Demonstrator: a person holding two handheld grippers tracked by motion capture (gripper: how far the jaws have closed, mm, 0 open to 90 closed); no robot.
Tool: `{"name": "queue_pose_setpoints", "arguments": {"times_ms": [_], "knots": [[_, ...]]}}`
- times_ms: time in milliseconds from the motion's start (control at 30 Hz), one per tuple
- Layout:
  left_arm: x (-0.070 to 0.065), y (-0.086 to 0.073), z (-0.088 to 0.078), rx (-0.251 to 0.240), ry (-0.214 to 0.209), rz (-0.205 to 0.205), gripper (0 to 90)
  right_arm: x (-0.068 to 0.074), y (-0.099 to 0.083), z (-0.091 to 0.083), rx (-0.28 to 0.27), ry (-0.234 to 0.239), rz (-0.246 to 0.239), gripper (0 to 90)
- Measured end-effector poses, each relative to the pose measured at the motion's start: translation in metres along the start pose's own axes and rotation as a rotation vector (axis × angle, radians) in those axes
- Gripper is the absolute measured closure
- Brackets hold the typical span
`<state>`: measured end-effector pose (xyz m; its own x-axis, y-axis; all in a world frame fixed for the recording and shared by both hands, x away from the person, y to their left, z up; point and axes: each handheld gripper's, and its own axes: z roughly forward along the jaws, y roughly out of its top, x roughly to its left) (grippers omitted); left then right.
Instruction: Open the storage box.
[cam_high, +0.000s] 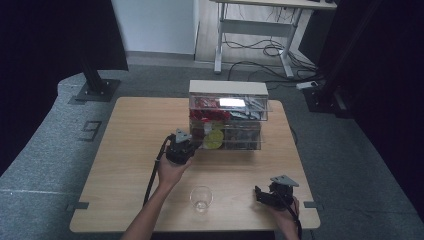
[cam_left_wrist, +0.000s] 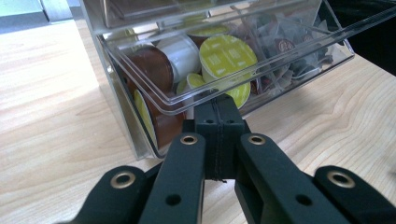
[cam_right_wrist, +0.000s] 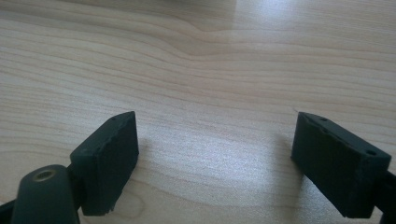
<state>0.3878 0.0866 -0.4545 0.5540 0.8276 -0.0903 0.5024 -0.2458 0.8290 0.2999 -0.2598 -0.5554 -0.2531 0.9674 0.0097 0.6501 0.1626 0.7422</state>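
Observation:
A clear plastic drawer organiser (cam_high: 227, 88) stands at the table's far middle, filled with coffee capsules and sachets. My left gripper (cam_high: 194, 145) is at its lower left drawer (cam_left_wrist: 299, 70), which juts out. The jaws are shut, and the left gripper (cam_left_wrist: 219, 100) has its tips right under the drawer's clear front lip; I cannot tell if anything is pinched. Inside lie a yellow-green capsule (cam_left_wrist: 228, 56), a brown capsule (cam_left_wrist: 150, 69) and dark sachets (cam_left_wrist: 280, 42). My right gripper (cam_high: 259, 193) rests open near the table's front right, and the right gripper (cam_right_wrist: 217, 128) has only bare wood between its jaws.
An empty clear glass (cam_high: 201, 198) stands near the front edge of the wooden table (cam_high: 135, 135), between my two hands. Beyond the table are a dark stand base (cam_high: 94, 90) on the left and a desk frame with cables (cam_high: 260, 45) on the floor.

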Motion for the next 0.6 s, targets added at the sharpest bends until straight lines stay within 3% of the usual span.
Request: {"name": "queue_pose_setpoints", "arguments": {"times_ms": [600], "knots": [[0.001,0.02,-0.005,-0.017,0.018,0.015,90.0,0.0,0.0,0.0,0.0,0.001,0.0,15.2]]}}
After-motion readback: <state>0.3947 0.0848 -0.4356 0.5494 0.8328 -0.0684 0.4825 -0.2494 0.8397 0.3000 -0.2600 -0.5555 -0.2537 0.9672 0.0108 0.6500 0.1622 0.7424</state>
